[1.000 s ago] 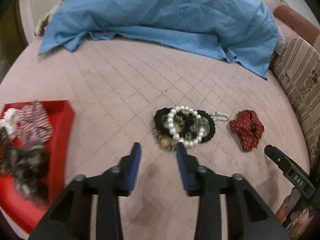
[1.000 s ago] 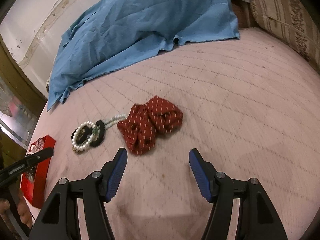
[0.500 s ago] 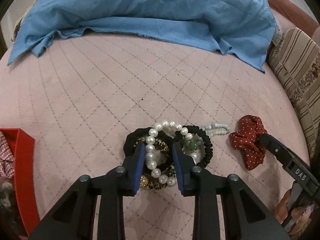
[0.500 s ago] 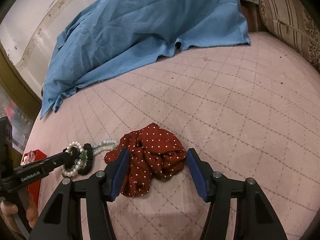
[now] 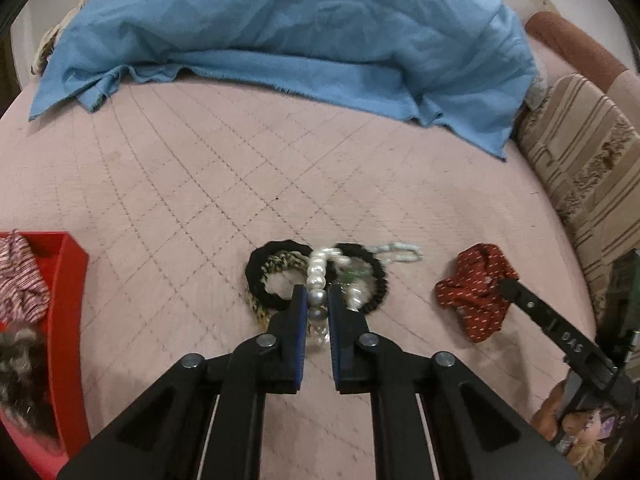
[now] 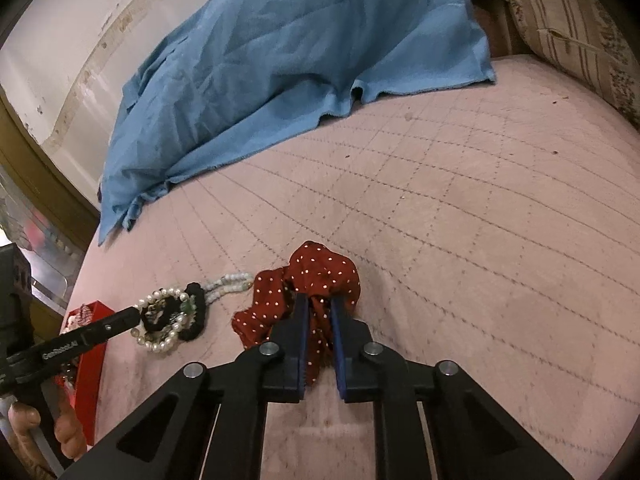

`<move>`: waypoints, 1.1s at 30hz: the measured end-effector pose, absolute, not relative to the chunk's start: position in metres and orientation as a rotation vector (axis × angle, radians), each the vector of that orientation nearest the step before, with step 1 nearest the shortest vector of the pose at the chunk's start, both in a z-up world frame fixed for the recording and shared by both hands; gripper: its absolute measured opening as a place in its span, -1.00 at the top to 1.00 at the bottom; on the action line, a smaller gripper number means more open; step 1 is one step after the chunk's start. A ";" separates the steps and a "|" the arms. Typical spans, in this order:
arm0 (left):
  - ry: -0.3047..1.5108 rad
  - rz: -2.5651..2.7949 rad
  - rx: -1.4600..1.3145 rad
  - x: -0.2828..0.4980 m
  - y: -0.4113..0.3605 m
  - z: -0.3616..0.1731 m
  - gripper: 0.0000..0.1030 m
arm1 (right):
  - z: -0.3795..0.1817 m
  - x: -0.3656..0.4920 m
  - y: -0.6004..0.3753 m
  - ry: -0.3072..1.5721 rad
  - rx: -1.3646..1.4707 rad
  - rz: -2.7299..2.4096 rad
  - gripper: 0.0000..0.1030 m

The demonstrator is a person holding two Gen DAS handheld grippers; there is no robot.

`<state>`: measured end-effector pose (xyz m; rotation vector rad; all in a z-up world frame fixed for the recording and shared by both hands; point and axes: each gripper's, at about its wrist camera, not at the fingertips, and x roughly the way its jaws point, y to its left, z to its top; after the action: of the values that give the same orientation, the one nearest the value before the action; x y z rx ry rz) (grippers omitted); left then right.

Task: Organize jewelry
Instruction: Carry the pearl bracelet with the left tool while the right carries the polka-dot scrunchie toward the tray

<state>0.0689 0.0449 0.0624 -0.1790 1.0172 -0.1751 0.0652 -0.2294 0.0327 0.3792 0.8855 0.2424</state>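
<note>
Mid-bed, the left gripper (image 5: 318, 300) is closing on the pearls (image 5: 318, 276) and the right gripper (image 6: 319, 308) on the scrunchie (image 6: 316, 276), presumably bound for the red tray (image 5: 68, 280) at the left edge.

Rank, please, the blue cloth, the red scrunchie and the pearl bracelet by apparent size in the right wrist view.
1. Blue cloth
2. Red scrunchie
3. Pearl bracelet, partly hidden, so slightly unsure.

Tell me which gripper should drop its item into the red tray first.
Left. The left gripper, closing on the pearl bracelet, sits nearer the red tray; the right gripper pinches the red scrunchie farther away.
</note>
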 end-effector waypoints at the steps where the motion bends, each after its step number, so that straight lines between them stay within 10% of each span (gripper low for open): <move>1: 1.009 -0.180 -0.178 0.063 0.044 0.067 0.81 | 0.036 0.059 -0.230 0.881 0.382 0.243 0.78; 33: 0.819 -0.072 -0.248 -0.112 0.110 0.155 0.81 | 0.120 -0.086 -0.161 0.774 0.206 0.377 0.87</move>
<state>-0.1123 0.1105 0.1551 -0.2478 0.8185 -0.0716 -0.0859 -0.1606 0.1197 0.2057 0.7737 0.3769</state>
